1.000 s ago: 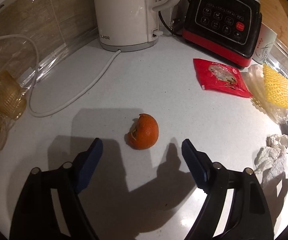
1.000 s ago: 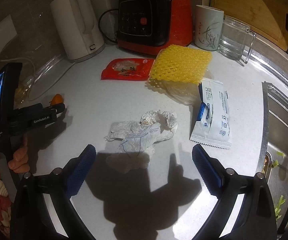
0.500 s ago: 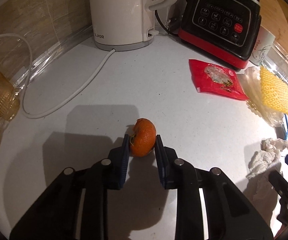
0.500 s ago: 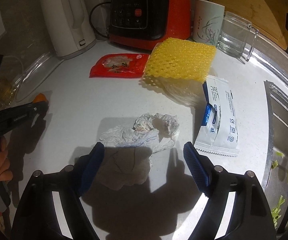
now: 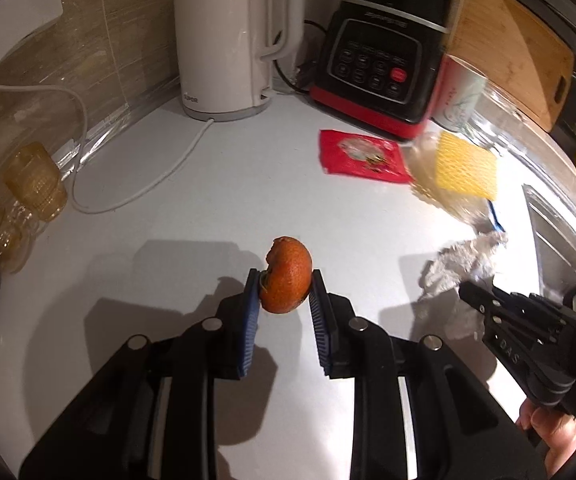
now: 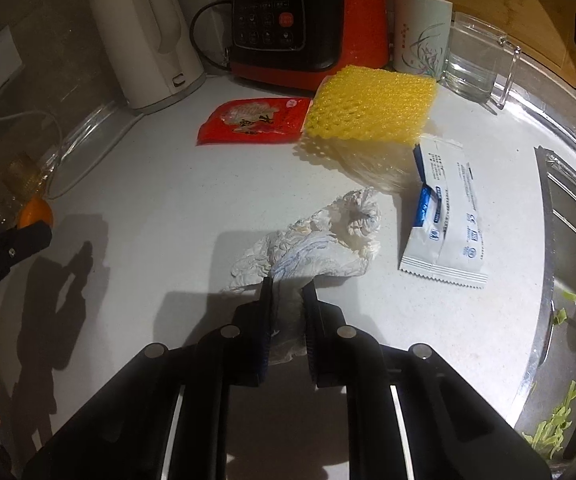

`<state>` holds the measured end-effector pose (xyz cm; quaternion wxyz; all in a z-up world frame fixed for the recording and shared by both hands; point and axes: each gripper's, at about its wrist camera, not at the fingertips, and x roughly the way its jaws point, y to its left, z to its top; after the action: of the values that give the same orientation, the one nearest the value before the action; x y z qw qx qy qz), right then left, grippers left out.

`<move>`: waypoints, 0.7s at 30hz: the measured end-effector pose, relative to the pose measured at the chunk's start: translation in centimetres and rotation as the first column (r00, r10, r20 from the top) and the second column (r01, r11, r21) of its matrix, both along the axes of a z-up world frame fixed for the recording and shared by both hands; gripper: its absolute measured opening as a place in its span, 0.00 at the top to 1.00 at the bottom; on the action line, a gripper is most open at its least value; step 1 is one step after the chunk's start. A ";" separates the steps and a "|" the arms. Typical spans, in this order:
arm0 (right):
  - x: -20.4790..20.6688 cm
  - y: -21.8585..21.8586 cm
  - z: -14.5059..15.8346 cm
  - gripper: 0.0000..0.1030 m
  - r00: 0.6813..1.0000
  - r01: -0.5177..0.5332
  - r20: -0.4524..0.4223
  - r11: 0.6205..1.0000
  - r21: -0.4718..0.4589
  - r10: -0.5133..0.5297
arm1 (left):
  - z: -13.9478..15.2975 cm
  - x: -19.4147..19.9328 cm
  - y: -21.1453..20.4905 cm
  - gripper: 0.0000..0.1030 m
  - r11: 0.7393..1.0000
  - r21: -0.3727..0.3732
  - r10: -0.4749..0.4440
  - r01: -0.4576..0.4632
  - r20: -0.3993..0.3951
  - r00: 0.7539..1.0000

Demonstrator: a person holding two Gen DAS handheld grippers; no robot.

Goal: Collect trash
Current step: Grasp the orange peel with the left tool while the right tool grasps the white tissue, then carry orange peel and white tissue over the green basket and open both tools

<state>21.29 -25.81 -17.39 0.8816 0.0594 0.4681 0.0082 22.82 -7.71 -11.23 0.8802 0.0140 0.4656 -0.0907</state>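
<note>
Left wrist view: the left gripper (image 5: 284,288), which was spread wide around the orange peel (image 5: 286,276) a second ago, is now pinching it between both blue pads and holding it just off the white counter (image 5: 208,216). Same story on the right: the right gripper (image 6: 288,292) has gone from wide open to clamped on the near end of the crumpled tissue (image 6: 319,240), the rest of it trailing on the counter. The peel is a curled, bumpy orange shell with a ragged torn edge at top left. Counting the loose trash: one peel, one tissue, one red snack packet (image 6: 254,120), one yellow foam net (image 6: 371,106), one white-and-blue sachet (image 6: 447,216).
</note>
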 end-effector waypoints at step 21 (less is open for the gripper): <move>-24.8 -4.0 3.2 0.84 0.991 0.125 -0.034 0.991 -0.038 -0.127 | -1.1 -21.6 -8.9 0.76 0.938 -0.007 -0.345 0.347 -0.126 0.930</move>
<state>-3.56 -29.78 -14.19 0.8726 0.0733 0.4796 -0.0569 1.19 -16.63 -12.36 0.8193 0.0970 0.5109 -0.2415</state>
